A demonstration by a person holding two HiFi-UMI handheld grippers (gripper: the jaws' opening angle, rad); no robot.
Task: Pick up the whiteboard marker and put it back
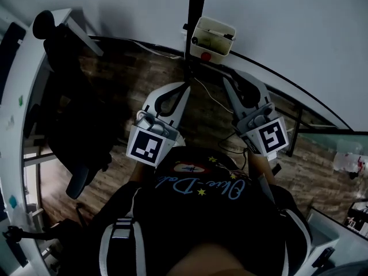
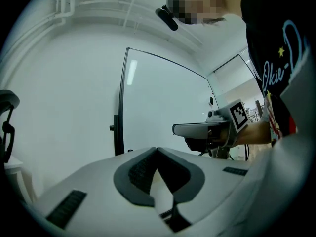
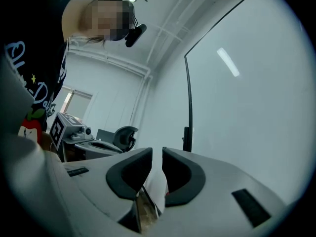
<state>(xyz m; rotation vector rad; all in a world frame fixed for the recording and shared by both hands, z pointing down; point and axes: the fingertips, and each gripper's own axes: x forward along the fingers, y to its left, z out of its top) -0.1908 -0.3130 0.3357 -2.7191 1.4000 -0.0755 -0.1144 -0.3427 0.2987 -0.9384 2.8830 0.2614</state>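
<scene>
Two tools are being held up side by side in front of the person, both pointing toward the whiteboard (image 1: 287,27) on the far side. The left tool (image 1: 185,86) is sitting fully closed, its dark pads touching at the tips with nothing between them. The right tool (image 1: 231,77) is closed down to a thin slit and is also gripping nothing.

The whiteboard marker (image 1: 215,33) is lying inside a small white box (image 1: 221,25) at the far centre, just beyond the two tools and apart from both. A red round piece (image 1: 205,56) is showing on the near face of that box. A dark pole (image 1: 195,4) is running up beside the box on its left.

A black office chair (image 1: 63,96) is standing at the far left, well apart from the tools, on a brown wooden floor (image 1: 126,79). The person's dark shirt (image 1: 201,200) with pale lettering is filling the near part of the head view.
</scene>
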